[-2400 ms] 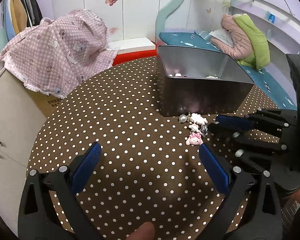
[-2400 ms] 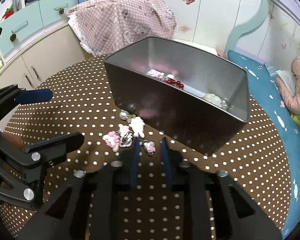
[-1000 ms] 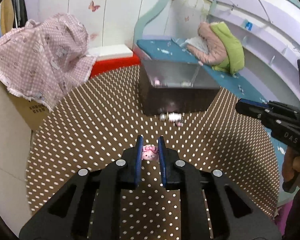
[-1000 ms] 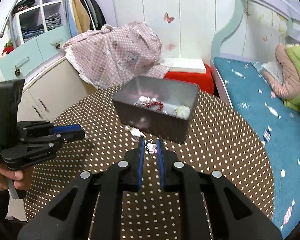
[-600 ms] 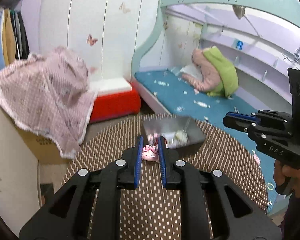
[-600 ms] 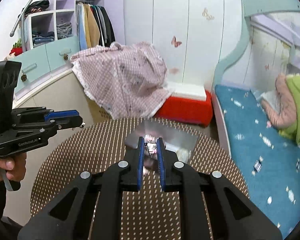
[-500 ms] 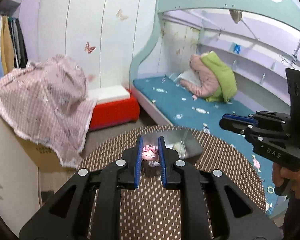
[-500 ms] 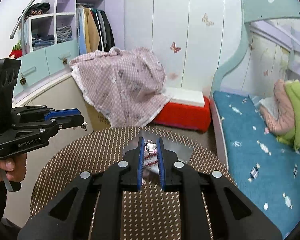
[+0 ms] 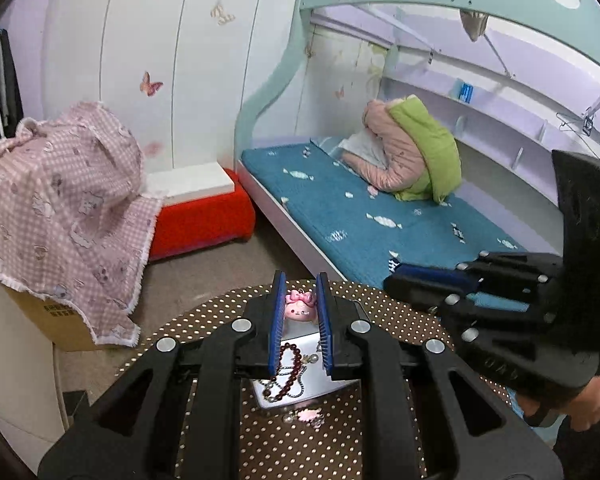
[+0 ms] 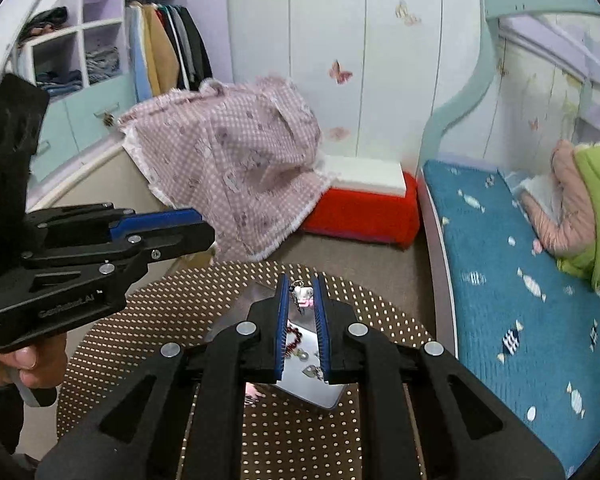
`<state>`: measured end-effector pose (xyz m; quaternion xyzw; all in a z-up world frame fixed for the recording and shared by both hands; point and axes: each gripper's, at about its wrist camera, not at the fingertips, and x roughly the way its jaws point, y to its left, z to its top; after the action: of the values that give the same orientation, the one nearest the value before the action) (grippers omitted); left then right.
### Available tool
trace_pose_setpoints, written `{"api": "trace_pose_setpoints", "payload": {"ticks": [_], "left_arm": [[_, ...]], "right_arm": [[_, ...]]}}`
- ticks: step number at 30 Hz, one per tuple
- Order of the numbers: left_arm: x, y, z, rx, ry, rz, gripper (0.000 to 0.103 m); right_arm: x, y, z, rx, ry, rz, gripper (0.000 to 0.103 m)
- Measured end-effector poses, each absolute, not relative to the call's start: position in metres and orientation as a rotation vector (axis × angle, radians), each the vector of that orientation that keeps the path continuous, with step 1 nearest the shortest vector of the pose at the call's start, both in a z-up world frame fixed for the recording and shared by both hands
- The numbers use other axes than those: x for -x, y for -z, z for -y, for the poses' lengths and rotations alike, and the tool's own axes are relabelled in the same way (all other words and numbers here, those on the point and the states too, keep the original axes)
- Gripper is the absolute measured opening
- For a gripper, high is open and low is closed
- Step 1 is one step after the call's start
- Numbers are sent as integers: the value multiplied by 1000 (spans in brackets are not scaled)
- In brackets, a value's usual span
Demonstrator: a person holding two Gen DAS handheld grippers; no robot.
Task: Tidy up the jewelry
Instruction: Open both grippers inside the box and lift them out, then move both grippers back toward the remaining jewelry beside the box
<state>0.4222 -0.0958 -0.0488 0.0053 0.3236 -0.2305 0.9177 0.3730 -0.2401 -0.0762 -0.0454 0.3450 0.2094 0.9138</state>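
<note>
My left gripper is shut on a pink cartoon charm and holds it high above the silver metal box. The box holds a dark red bead bracelet and other jewelry. My right gripper is shut on a small white charm with a ring, also high over the box. A pink and white charm lies on the dotted table just in front of the box. Each gripper shows in the other's view, the right one and the left one.
The round table has a brown cloth with white dots. Beyond it are a red and white bench, a box draped in pink checked cloth, a bed with a teal cover and a wardrobe.
Both grippers picked a charm off the table beside the box, closed on it and rose high. They now hang above the box, which looks small below.
</note>
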Motion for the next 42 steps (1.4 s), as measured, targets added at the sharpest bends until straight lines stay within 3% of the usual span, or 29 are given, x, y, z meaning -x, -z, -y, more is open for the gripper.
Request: {"api": "trace_pose_setpoints", "payload": {"ticks": [8,9,12,13,15,19,42], "left_arm": [[-451,81,112,-14,464,-745,17],[-453,84,112,-14,453,-753,26],[-452,86,109,-13,420,-737,77],[-450,85,107,-10,409,-723,84],[-448,83,102,-9,389,-713,88],[-440,77,90,-10,328,-689,96],[-322,27,37,-30,141,-484,98]], "right_arm": [[-398,111,245,39,-425,-820,14],[-399,112,246,33,-419,-824,20],[-399,115,251,14,-407,-828,38],[-398,115,252,11,-404,-825,50],[-395,114,254,0,-392,-809,69],[-387,106,261,-21,-347,-764,95],[-304,44,260,-77,-275,-567,95]]}}
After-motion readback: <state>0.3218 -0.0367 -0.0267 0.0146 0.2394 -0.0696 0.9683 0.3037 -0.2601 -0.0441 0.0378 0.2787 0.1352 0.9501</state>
